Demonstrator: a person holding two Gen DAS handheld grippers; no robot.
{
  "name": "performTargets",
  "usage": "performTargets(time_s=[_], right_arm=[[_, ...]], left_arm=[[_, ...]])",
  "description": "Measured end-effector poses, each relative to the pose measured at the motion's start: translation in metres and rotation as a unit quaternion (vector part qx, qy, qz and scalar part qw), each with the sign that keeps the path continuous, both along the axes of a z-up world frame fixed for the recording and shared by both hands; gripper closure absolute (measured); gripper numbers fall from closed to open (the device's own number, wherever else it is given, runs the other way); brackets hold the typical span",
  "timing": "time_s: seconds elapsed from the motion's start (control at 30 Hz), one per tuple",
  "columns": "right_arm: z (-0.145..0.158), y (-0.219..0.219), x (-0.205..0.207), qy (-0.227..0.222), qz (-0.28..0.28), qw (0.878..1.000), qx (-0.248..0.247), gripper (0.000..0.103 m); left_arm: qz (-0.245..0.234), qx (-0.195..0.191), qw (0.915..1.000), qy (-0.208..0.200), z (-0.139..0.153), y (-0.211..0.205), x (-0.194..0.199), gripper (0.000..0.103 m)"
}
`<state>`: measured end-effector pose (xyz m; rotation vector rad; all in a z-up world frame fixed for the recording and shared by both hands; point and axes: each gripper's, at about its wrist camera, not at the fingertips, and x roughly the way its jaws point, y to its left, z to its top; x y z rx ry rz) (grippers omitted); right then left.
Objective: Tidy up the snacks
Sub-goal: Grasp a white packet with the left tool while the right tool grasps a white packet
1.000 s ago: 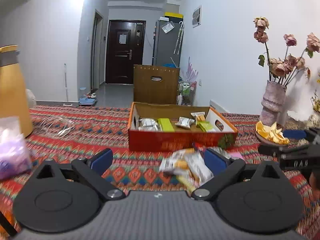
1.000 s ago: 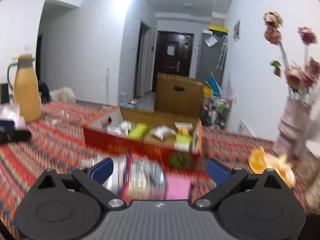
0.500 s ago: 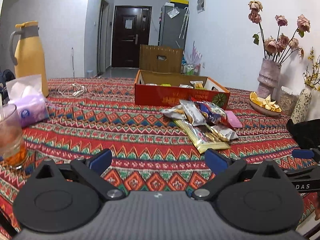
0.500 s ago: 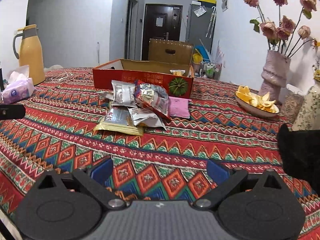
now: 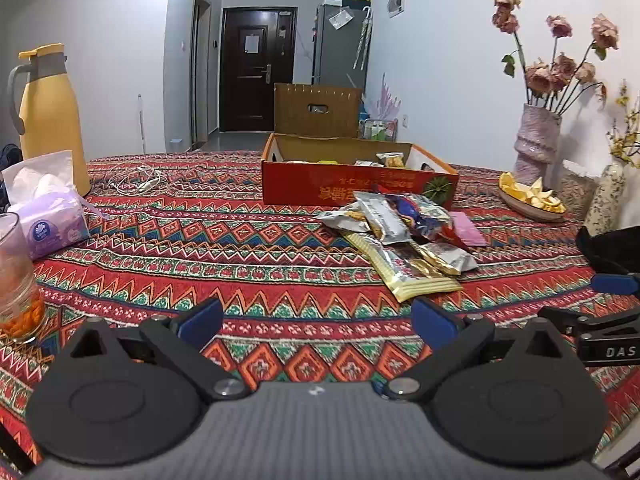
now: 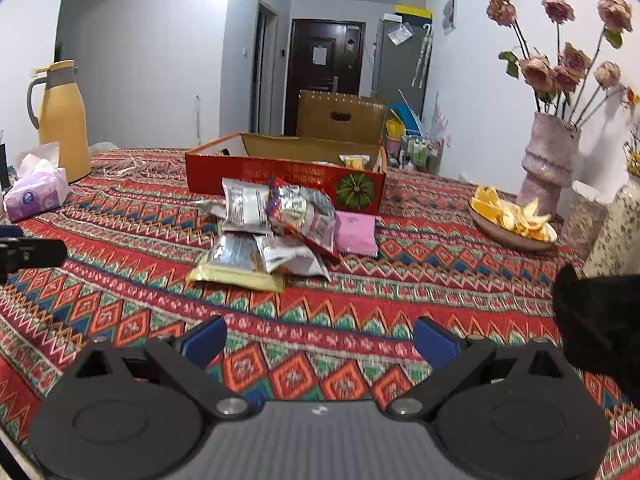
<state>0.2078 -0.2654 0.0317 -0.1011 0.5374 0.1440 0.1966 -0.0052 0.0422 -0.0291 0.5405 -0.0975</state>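
Note:
A pile of several snack packets [image 5: 404, 240] lies on the patterned tablecloth just in front of a red cardboard box [image 5: 356, 190] that holds a few more snacks. The pile [image 6: 276, 232] and the box [image 6: 280, 176] also show in the right wrist view. My left gripper [image 5: 316, 320] is open and empty, low over the cloth, well short of the pile. My right gripper [image 6: 318, 338] is open and empty, also short of the pile. The right gripper's side [image 5: 600, 332] shows at the right edge of the left wrist view.
A yellow jug [image 5: 48, 116], a tissue pack [image 5: 48, 216] and a glass [image 5: 16, 280] stand at the left. A plate of orange peel [image 6: 510, 220] and a flower vase [image 6: 550, 164] stand at the right. A black cloth [image 6: 600, 320] lies near right.
Both grippers have pulled back from the box and pile towards the near edge of the table, and sit lower. Both stay open and empty.

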Motion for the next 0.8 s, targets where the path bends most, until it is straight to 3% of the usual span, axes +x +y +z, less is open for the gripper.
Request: performTargets(time_s=[0.23,0.37,0.5,0.6,0.67,0.73,0.8], right_arm=[[0.000,0.002,0.049,-0.006,0.017,1.000,0.009,0.003],[-0.006,-0.003,0.093,0.014,0.035,0.997,0.066,0.006],[-0.018,-0.001,0.141,0.049,0.043,0.993,0.098,0.013],[-0.031,0.003,0.166,0.065,0.046,0.991,0.103,0.026],[-0.041,0.003,0.174,0.073,0.041,0.990,0.113,0.028],[-0.043,-0.002,0.172,0.070,0.043,0.989,0.123,0.036],[-0.044,-0.007,0.168,0.070,0.042,0.989,0.120,0.042]], left_arm=[[0.001,0.004,0.9997,0.025,-0.009,-0.005,0.058,0.000],[-0.008,0.004,0.9991,0.042,-0.017,-0.010,0.092,0.000],[-0.026,0.003,0.9990,0.035,-0.014,-0.019,0.117,0.000],[-0.051,-0.004,0.9985,0.016,-0.013,-0.037,0.145,0.001],[-0.055,0.010,0.9982,0.024,-0.018,-0.052,0.169,0.008],[-0.056,0.038,0.9974,0.025,-0.024,-0.068,0.187,0.027],[-0.067,0.051,0.9961,0.025,-0.032,-0.081,0.203,0.030]])
